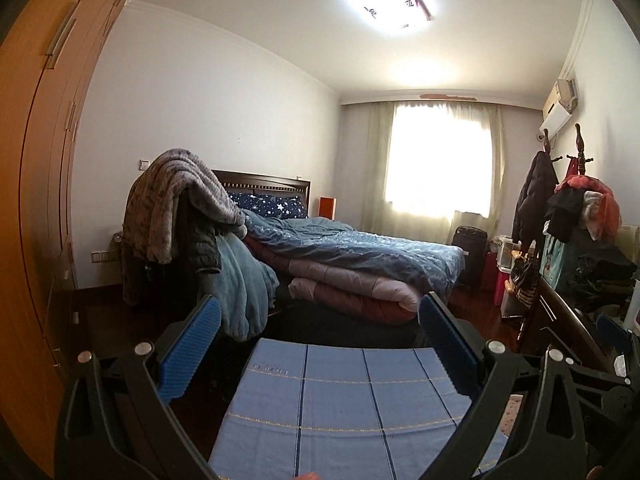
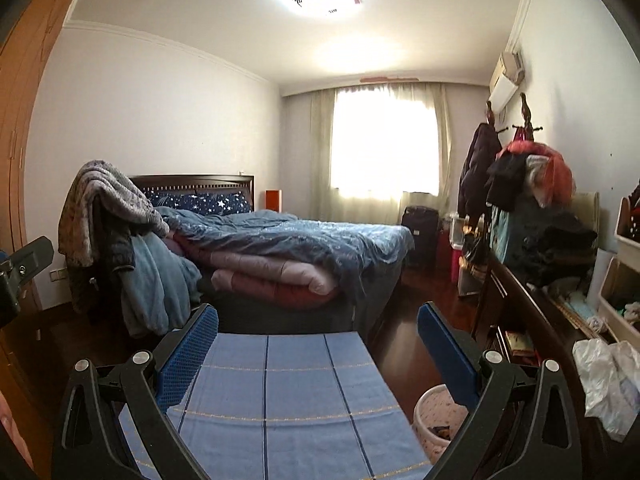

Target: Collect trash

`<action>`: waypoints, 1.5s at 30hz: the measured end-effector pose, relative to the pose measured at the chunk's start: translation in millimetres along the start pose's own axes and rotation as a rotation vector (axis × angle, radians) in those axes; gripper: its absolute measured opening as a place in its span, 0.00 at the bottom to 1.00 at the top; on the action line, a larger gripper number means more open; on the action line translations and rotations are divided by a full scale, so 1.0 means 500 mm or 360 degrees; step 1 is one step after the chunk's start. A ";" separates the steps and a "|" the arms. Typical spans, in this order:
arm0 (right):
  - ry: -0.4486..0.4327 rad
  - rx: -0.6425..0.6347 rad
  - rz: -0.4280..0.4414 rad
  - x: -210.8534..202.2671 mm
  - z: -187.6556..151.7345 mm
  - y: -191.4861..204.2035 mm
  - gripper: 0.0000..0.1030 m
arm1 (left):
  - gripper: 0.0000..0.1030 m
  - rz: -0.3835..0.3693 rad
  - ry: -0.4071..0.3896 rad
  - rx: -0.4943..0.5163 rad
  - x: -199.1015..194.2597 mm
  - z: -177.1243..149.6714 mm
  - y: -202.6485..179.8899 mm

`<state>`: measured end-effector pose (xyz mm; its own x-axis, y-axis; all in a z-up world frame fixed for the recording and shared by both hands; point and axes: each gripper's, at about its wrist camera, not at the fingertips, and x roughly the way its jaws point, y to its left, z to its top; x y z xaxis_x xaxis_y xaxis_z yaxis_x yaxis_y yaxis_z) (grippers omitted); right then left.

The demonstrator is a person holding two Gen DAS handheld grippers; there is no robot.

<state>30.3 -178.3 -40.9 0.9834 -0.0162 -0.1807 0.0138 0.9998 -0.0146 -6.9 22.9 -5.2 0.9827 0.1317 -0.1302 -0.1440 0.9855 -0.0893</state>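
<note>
While both held level over the cloth, noted as follows:
Left gripper (image 1: 320,328): black frame, blue ribbed pads (image 1: 188,350), jaws spread wide, nothing between them; above the blue checked cloth-covered surface (image 1: 340,408).
Right gripper (image 2: 318,330): same build, jaws spread wide, nothing held; left pad over the cloth's near-left part, right pad past the cloth's right edge.
Trash: crumpled white plastic bag (image 2: 608,384) on the near end of the dark wooden desk (image 2: 532,312), at its right side, just beside white storage bins (image 2: 624,280).
Bin: round pale patterned wastebasket (image 2: 436,416) on the floor, between the cloth's right edge and the desk, partly behind the right gripper's frame; dark scraps inside, kind not discernible.
Desk, far end: heap of dark folded clothes (image 2: 556,244).
Beyond the cloth: bed with rumpled blue quilt (image 2: 288,236), pink folded quilt (image 2: 268,276) beneath at its near edge.
Far wall: bright curtained window (image 2: 384,148).
</note>
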 end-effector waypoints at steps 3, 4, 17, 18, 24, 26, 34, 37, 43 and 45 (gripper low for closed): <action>-0.0021 0.0007 -0.0005 -0.009 0.007 -0.003 0.96 | 0.97 0.0005 -0.0007 -0.0008 -0.006 0.005 0.003; -0.0030 0.0011 -0.0008 -0.012 0.009 -0.005 0.96 | 0.97 0.0011 -0.0008 -0.0009 -0.008 0.007 0.004; -0.0107 0.0045 -0.0046 -0.048 0.024 -0.027 0.96 | 0.97 -0.0002 -0.0028 0.0051 -0.022 0.016 -0.014; -0.0109 0.0047 -0.0048 -0.050 0.024 -0.028 0.96 | 0.97 -0.0007 -0.0030 0.0056 -0.022 0.017 -0.017; -0.0123 0.0062 -0.0065 -0.057 0.026 -0.036 0.96 | 0.97 -0.0048 -0.0038 0.0067 -0.029 0.019 -0.032; -0.0124 0.0065 -0.0067 -0.058 0.025 -0.039 0.96 | 0.97 -0.0063 -0.0033 0.0070 -0.026 0.020 -0.035; -0.0114 0.0053 -0.0061 -0.058 0.024 -0.046 0.96 | 0.97 -0.0124 0.0007 0.0096 -0.016 0.018 -0.050; -0.0106 0.0055 -0.0062 -0.056 0.024 -0.052 0.96 | 0.97 -0.0127 0.0014 0.0092 -0.012 0.018 -0.050; -0.0105 0.0055 -0.0065 -0.055 0.022 -0.053 0.96 | 0.97 -0.0133 0.0014 0.0087 -0.008 0.015 -0.050; -0.0105 0.0055 -0.0068 -0.055 0.022 -0.055 0.96 | 0.97 -0.0133 0.0009 0.0095 -0.008 0.014 -0.054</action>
<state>4.9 -205.0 -24.7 0.9915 -0.0592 -0.1156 0.0611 0.9980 0.0132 -6.1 -3.4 4.9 0.9903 0.0481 -0.1305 -0.0539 0.9977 -0.0411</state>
